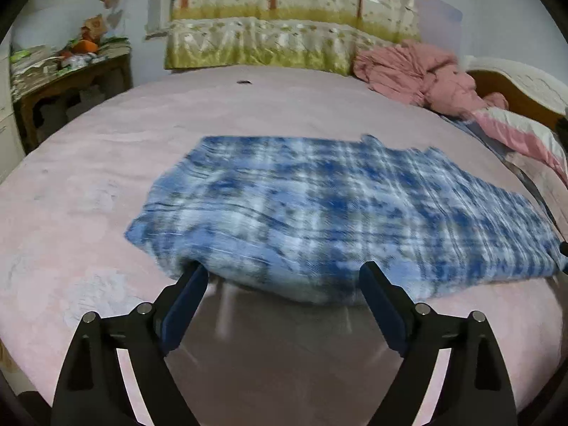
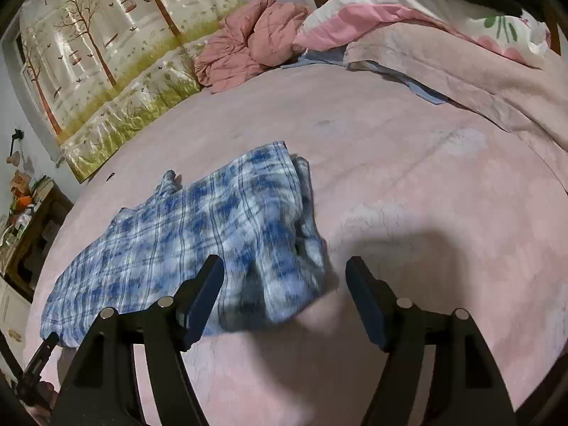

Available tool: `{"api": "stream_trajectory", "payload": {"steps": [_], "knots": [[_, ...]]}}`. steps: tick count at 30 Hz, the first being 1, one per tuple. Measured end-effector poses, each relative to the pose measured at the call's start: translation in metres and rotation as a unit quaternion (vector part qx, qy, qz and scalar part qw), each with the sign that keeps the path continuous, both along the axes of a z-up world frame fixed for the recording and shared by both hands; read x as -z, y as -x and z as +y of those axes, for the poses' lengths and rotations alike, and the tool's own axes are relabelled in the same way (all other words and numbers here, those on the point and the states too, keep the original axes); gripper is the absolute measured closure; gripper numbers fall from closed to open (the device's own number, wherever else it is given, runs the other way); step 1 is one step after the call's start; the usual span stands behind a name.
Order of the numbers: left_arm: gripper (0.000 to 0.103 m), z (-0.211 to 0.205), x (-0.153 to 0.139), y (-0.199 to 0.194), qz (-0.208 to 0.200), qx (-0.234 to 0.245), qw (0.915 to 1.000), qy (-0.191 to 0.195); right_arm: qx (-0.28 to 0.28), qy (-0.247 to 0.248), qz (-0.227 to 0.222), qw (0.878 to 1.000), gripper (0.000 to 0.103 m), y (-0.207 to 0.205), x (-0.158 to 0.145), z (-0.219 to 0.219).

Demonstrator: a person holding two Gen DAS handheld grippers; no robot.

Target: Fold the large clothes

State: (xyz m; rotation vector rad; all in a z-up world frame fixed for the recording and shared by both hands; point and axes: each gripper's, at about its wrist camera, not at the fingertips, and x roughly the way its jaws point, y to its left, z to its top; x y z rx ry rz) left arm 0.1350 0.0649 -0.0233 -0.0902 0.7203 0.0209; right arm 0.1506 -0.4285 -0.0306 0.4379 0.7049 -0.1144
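On the pink bed [image 1: 106,149], the blue plaid shirt [image 1: 319,206] is lying as a long flattened band, so it's looking like at least one fold is already in. Hard to count layers though, the fabric is blurry in both views. In the right wrist view the near end of the shirt [image 2: 198,238] is bunching up thick, with a doubled edge showing along one side, so that end isn't sitting neat.

The left gripper [image 1: 284,277] is sitting with its fingers spread wide; the near edge of the shirt is puffing up just between and beyond the tips, but nothing is getting pinched. One tip is touching or tucked just under that edge, can't tell which. The right gripper [image 2: 284,273] is also spread wide, with the lumpy end of the shirt sitting between its fingers and not clamped.

My guess: a fold step is done and the cloth is settling. What's left is probably a crosswise fold or two to get it compact, plus smoothing that lumpy end. The pink jacket [image 2: 248,39] by the headboard is looking crumpled, maybe next in line.
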Motion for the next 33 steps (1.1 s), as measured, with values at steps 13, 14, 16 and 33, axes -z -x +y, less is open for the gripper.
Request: {"api": "stream_trajectory", "payload": {"steps": [13, 14, 16, 33], "knots": [[0.014, -0.052, -0.005, 0.032, -0.058, 0.080, 0.9951, -0.011, 0.044, -0.028, 0.022, 0.998, 0.091, -0.008, 0.024, 0.013], [0.014, -0.053, -0.012, 0.036, -0.085, 0.071, 0.9933, -0.032, 0.039, -0.030, 0.018, 0.999, 0.092, -0.008, 0.024, 0.015], [0.014, -0.050, -0.026, 0.043, -0.136, 0.048, 0.9879, -0.057, 0.046, -0.008, 0.005, 0.999, 0.092, -0.004, 0.019, 0.020], [0.014, -0.019, -0.035, 0.037, -0.140, 0.021, 0.9895, -0.032, -0.218, 0.124, -0.032, 0.968, 0.095, -0.025, -0.004, 0.218]]}}
